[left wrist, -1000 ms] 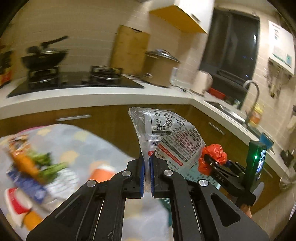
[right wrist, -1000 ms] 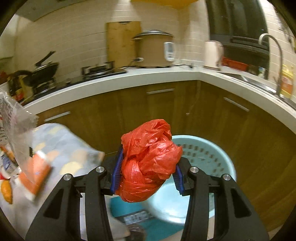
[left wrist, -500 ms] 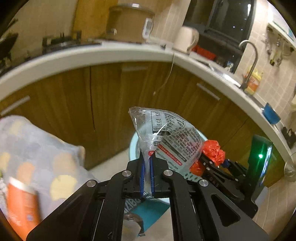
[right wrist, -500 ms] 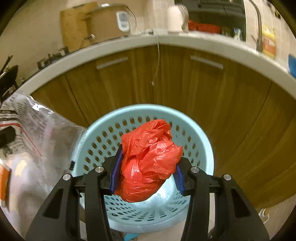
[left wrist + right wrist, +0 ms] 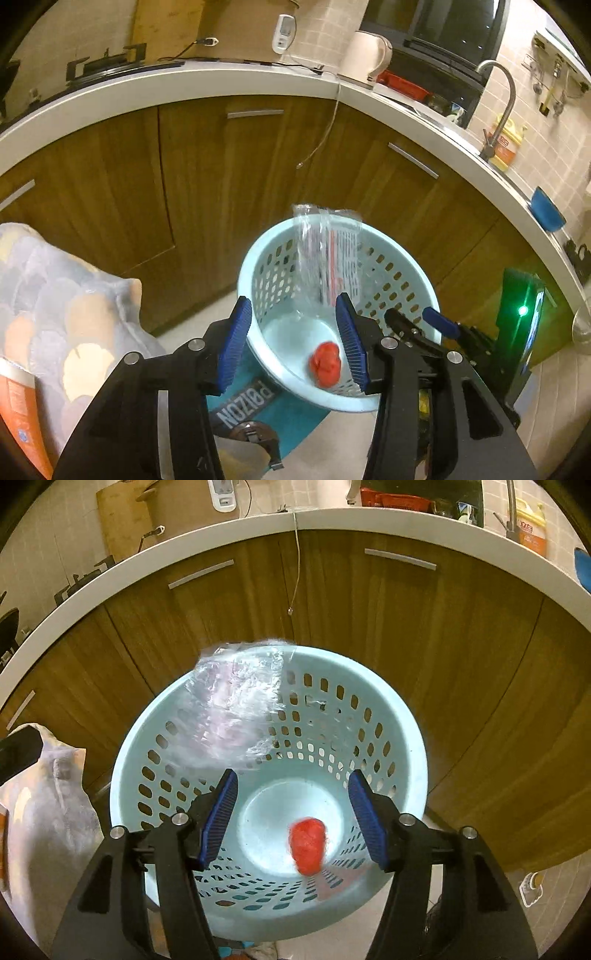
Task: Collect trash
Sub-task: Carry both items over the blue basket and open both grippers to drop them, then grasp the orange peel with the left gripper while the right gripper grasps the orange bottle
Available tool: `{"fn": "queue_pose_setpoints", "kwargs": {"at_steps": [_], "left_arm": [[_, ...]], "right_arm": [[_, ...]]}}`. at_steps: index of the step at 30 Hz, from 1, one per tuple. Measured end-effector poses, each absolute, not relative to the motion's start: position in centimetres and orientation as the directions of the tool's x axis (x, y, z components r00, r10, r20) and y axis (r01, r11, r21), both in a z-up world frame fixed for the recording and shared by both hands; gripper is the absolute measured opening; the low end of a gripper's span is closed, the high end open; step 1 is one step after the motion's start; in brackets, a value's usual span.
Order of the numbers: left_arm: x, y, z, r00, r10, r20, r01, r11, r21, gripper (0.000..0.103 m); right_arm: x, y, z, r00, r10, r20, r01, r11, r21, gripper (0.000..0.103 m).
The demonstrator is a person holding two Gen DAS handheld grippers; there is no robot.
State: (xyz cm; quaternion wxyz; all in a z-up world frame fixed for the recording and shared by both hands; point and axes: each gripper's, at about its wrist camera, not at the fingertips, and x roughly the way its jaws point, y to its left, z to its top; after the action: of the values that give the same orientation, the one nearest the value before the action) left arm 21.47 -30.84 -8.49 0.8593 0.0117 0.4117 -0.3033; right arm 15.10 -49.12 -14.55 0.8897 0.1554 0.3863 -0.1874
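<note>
A pale blue perforated basket (image 5: 258, 354) (image 5: 402, 716) stands on the floor below both grippers. A red crumpled plastic bag (image 5: 325, 364) (image 5: 308, 846) lies near its bottom. A clear printed wrapper (image 5: 328, 258) (image 5: 236, 709) is loose over the basket's far rim, blurred, touching no pad. My left gripper (image 5: 293, 345) hangs over the basket, its jaws opening with nothing pressed between them. My right gripper (image 5: 293, 814) (image 5: 439, 325) is beside it above the basket, jaws opening too, holding nothing.
Brown cabinet doors (image 5: 207, 177) under a white countertop (image 5: 192, 81) curve behind the basket. A patterned cloth (image 5: 55, 295) with an orange packet (image 5: 22, 417) lies at the left. A teal mat (image 5: 258, 406) sits under the basket. A cord (image 5: 295, 554) dangles from the counter.
Both grippers came down over the basket and opened. The red bag dropped from the right gripper into the basket, and the clear wrapper left the left gripper and is falling toward it.
</note>
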Motion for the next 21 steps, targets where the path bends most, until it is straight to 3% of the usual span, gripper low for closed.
{"fn": "queue_pose_setpoints", "kwargs": {"at_steps": [14, 21], "left_arm": [[18.4, -23.4, -5.0, 0.541, -0.542, -0.643, 0.481, 0.827, -0.293, 0.045], [13.7, -16.4, -1.8, 0.682, -0.457, -0.571, 0.408, 0.886, -0.22, 0.057]], "right_arm": [[13.1, -44.1, -9.1, 0.746, -0.144, -0.65, 0.318, 0.935, 0.158, 0.059], [12.2, -34.7, -5.3, 0.824, -0.019, -0.566, 0.108, 0.986, 0.124, 0.059]]}}
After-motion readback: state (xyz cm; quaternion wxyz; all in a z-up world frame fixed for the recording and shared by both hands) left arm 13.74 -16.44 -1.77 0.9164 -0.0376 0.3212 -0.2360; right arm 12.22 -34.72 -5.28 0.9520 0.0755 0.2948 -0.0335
